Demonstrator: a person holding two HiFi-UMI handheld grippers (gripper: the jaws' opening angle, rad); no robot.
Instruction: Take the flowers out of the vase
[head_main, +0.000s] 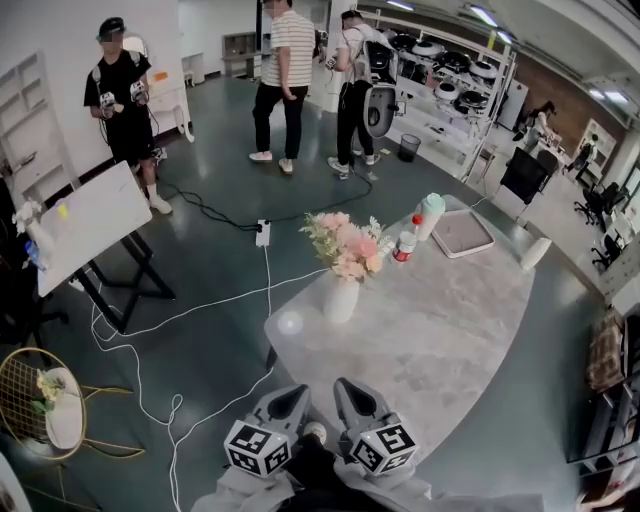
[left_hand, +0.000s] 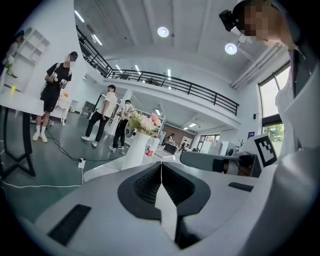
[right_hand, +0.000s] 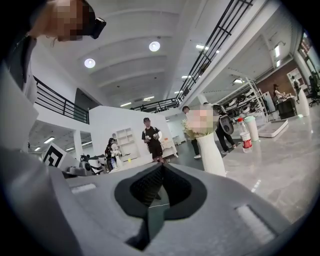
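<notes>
- Head view: takes in left gripper (head_main: 297, 392) and right gripper (head_main: 346, 386) side by side at the near edge of the table (head_main: 450, 340), well apart from the vase (head_main: 341, 298).
- Places the flowers (head_main: 345, 245) upright in the vase, on the table's far left part, with bottle (head_main: 405, 243) and tray (head_main: 462, 236) beyond.
- Gives the table's whole outline from this view alone.
- Left gripper view: shows jaws pressed together with nothing between.
- Looks past them to vase (left_hand: 136, 150) and flowers (left_hand: 143, 121) ahead, slightly left.
- Catches the right gripper (left_hand: 186, 159) side-on at right, and a railed balcony (left_hand: 175, 87) overhead that the head view misses.
- Right gripper view: shows jaws likewise closed and empty.
- Sets the vase (right_hand: 210, 152) right of centre, with the flowers above it too blurred to make out.
- Picks up the bottle (right_hand: 243, 135) behind the vase, and a person (right_hand: 150, 140) in black standing across the floor.
</notes>
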